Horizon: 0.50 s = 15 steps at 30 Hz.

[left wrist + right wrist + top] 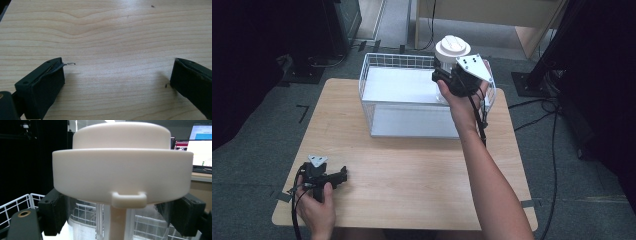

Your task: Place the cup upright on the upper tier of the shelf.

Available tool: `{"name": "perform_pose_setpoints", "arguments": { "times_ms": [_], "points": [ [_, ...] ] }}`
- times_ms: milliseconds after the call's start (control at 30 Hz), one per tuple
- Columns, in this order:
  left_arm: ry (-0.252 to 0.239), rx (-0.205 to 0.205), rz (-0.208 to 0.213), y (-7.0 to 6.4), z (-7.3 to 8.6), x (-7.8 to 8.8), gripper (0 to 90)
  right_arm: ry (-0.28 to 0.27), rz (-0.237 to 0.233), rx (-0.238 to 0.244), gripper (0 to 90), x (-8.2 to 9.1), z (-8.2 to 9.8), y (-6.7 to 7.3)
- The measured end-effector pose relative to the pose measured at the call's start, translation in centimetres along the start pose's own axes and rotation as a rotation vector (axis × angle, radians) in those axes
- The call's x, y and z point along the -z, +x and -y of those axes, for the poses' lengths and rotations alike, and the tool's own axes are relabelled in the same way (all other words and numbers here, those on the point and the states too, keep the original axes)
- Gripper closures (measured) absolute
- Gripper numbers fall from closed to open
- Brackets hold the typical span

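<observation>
A clear jar [117,220] with a white lid [452,47] sat clamped between our right tool [451,80], above the wire basket [382,65]. Our left tool [334,177] rested open on the table [112,37], gripping nothing.

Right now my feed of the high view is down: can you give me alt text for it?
The right gripper holds a clear plastic jar with a white lid above the far right corner of a white wire basket on a light wooden table. The left gripper rests open on the table's near left corner, in the person's hand.
</observation>
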<state>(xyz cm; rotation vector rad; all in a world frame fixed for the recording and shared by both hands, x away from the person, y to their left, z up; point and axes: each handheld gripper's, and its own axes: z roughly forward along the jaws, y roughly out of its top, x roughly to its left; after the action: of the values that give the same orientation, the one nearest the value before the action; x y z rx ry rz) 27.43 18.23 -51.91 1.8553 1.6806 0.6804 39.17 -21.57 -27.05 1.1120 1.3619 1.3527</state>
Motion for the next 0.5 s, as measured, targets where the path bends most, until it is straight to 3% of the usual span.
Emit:
{"name": "perform_pose_setpoints", "arguments": {
  "times_ms": [267, 367, 500],
  "points": [
    [0.001, 0.000, 0.000, 0.0, 0.0, 0.0, 0.0, 0.000, 0.007, -0.059, 15.5, -2.7, 0.2, 0.3],
    [0.000, 0.000, 0.000, 0.0, 0.0, 0.0, 0.0, 0.001, -0.012, -0.091, 15.4, -3.7, 0.3, 0.6],
    [0.001, 0.000, 0.000, 0.0, 0.0, 0.0, 0.0, 0.018, -0.007, -0.070, 15.3, -4.9, 0.4, 1.5]
  ]
}}
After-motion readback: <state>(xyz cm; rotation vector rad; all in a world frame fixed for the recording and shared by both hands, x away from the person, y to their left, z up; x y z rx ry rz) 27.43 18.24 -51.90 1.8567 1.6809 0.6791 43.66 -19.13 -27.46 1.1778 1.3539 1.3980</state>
